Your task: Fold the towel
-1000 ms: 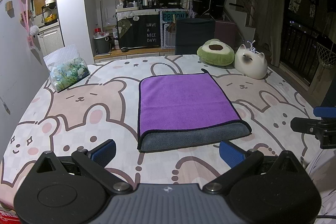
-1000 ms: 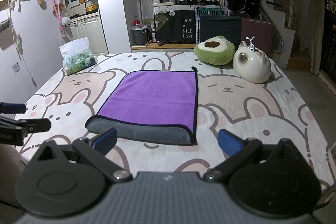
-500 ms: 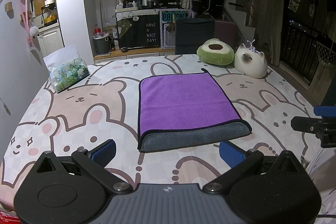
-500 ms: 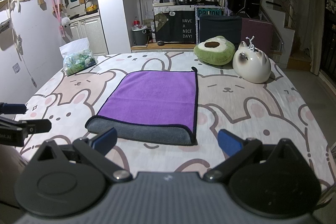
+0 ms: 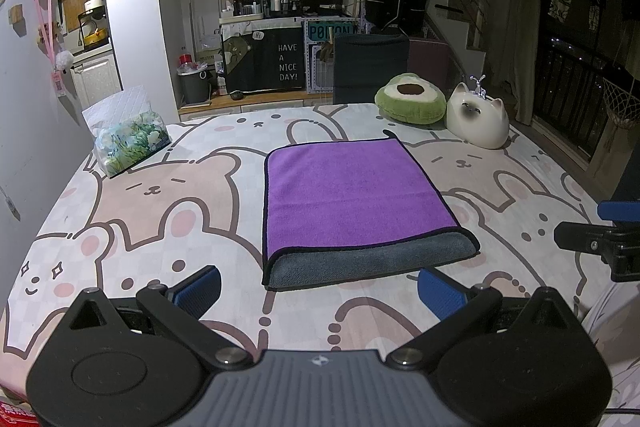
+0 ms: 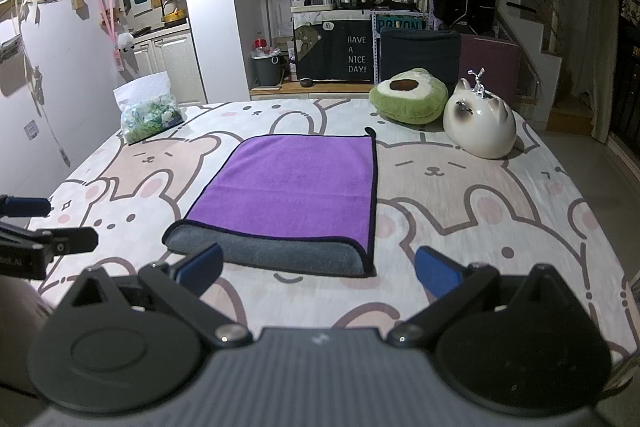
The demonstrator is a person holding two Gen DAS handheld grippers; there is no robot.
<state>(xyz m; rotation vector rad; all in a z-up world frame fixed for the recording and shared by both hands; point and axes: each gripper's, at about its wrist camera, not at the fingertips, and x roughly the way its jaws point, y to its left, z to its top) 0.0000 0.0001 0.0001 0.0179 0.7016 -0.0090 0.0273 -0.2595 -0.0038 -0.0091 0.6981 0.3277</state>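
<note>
Our left claw [image 5: 318, 289] spread wide and empty, our right claw [image 6: 318, 269] likewise, both just short of the folded purple towel [image 5: 352, 199] flat mid-bench [image 5: 168, 211], avocado cushion [image 5: 410, 99] and cat figure [image 5: 478, 123] at the far edge.

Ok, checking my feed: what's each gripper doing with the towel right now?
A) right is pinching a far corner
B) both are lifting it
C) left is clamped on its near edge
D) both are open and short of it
D: the left gripper and right gripper both show spread fingers holding nothing, and the purple towel lies flat on the bedspread.
</note>
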